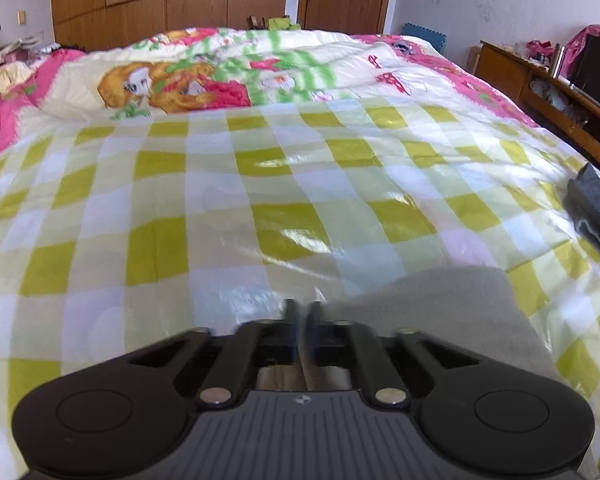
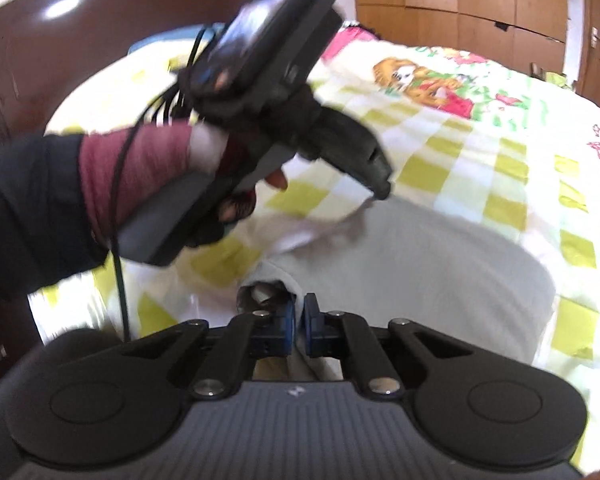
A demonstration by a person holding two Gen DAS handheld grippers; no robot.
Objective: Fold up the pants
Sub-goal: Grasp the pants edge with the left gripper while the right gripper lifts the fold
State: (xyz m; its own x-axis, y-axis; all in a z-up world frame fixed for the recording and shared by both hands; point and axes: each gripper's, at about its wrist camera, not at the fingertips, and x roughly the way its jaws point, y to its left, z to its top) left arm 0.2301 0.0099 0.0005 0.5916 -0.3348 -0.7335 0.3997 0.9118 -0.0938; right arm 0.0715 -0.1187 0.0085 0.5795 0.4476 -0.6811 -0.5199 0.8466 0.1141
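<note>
Light grey pants (image 2: 440, 272) lie on a yellow-and-white checked sheet (image 1: 260, 200) over the bed. In the left wrist view the pants (image 1: 440, 312) reach from the lower right up to my left gripper (image 1: 305, 312), whose jaws stand almost together, pinching the fabric's edge. Seen from the right wrist, the left gripper (image 2: 380, 190) is carried by a gloved hand (image 2: 228, 208) and its tip meets the pants' far edge, where the cloth is raised. My right gripper (image 2: 299, 320) is shut, with grey fabric running between its blue pads beside an open hem (image 2: 264, 292).
A cartoon-print quilt (image 1: 220, 76) covers the far half of the bed. A dark folded garment (image 1: 596, 208) rests at the bed's right edge. A wooden cabinet (image 1: 540, 84) with clutter stands on the right, a wardrobe (image 1: 160, 0) behind, and a brown headboard (image 2: 60, 40).
</note>
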